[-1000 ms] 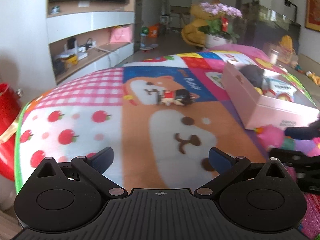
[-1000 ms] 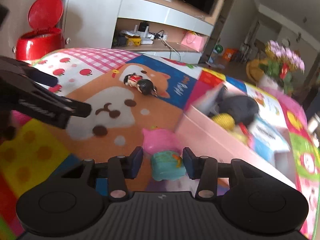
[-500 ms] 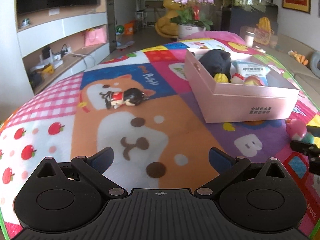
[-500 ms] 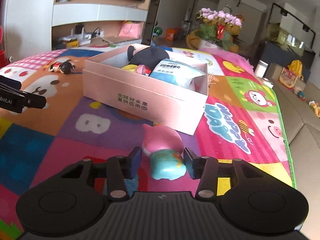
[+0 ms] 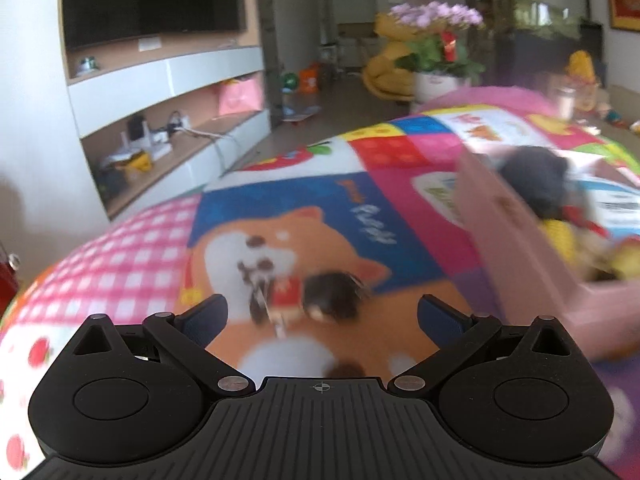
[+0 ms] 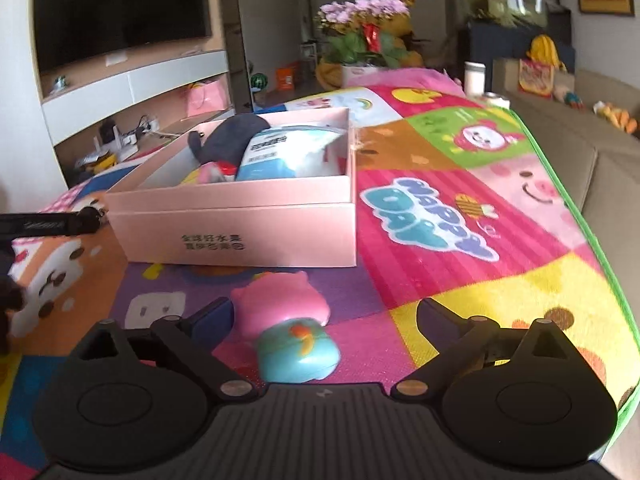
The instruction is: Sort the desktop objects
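Observation:
A small doll figure (image 5: 308, 294) with dark hair and a red top lies on the colourful play mat, just ahead of my open, empty left gripper (image 5: 322, 316). The view is blurred. A pink and teal toy (image 6: 290, 328) lies on the mat between the spread fingers of my open right gripper (image 6: 325, 316), not held. The pink cardboard box (image 6: 240, 228) stands behind it and holds a dark plush, a blue-white packet and small toys. The box's left wall also shows in the left wrist view (image 5: 520, 248).
The play mat (image 6: 460, 208) covers the surface, with its green edge (image 6: 580, 216) on the right beside a sofa. My left gripper's finger (image 6: 48, 226) shows at the far left. A TV wall unit and a flower pot (image 5: 434, 80) stand behind.
My right gripper has opened and let go of the pink and teal toy, which now lies on the mat. My left gripper has moved forward, close to the doll figure.

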`<state>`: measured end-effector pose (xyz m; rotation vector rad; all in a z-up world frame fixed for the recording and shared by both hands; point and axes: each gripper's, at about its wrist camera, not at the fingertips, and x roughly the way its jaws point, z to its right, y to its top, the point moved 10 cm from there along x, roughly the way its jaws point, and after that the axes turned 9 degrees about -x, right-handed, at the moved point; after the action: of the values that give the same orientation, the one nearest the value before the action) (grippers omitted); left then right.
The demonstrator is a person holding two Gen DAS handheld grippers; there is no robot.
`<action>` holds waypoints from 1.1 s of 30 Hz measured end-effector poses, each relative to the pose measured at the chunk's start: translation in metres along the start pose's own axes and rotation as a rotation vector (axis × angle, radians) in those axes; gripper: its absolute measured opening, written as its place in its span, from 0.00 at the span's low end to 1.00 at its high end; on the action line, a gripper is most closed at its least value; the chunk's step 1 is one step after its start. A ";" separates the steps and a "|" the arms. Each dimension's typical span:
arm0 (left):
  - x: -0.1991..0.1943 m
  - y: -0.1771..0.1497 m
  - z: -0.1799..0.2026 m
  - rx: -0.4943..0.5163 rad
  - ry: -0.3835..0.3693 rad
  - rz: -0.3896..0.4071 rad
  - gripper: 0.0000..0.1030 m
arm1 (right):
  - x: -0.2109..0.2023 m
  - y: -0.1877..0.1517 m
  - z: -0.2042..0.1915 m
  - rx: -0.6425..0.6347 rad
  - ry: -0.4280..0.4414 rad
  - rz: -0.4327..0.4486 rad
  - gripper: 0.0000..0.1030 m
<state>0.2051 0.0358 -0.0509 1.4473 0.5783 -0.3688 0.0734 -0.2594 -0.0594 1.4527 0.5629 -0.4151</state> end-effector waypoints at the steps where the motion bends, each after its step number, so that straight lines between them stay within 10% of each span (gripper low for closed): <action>1: 0.007 0.002 0.001 0.009 0.005 -0.008 1.00 | 0.000 0.000 0.000 0.003 0.002 0.001 0.96; 3: 0.016 0.003 0.003 0.020 0.022 -0.023 0.96 | -0.001 0.000 0.000 0.004 0.001 0.010 0.97; 5: 0.019 0.000 0.003 0.032 0.036 -0.042 0.72 | -0.003 0.000 0.000 0.007 0.005 0.017 0.98; 8: 0.014 -0.004 0.003 0.042 0.018 -0.052 0.71 | -0.003 0.001 0.000 0.013 0.014 0.019 0.98; 22: -0.124 -0.072 0.034 -0.010 -0.241 -0.100 0.71 | 0.000 0.000 0.000 0.022 0.016 0.004 1.00; 26: -0.136 -0.095 0.054 -0.074 -0.338 -0.184 0.93 | 0.000 -0.001 0.000 0.021 -0.004 -0.006 1.00; 33: -0.166 -0.122 0.088 -0.030 -0.551 -0.257 0.94 | 0.001 -0.002 0.001 0.026 -0.011 -0.007 1.00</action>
<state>0.0142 -0.0818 -0.0528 1.1728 0.3155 -0.9225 0.0730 -0.2604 -0.0610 1.4730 0.5556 -0.4370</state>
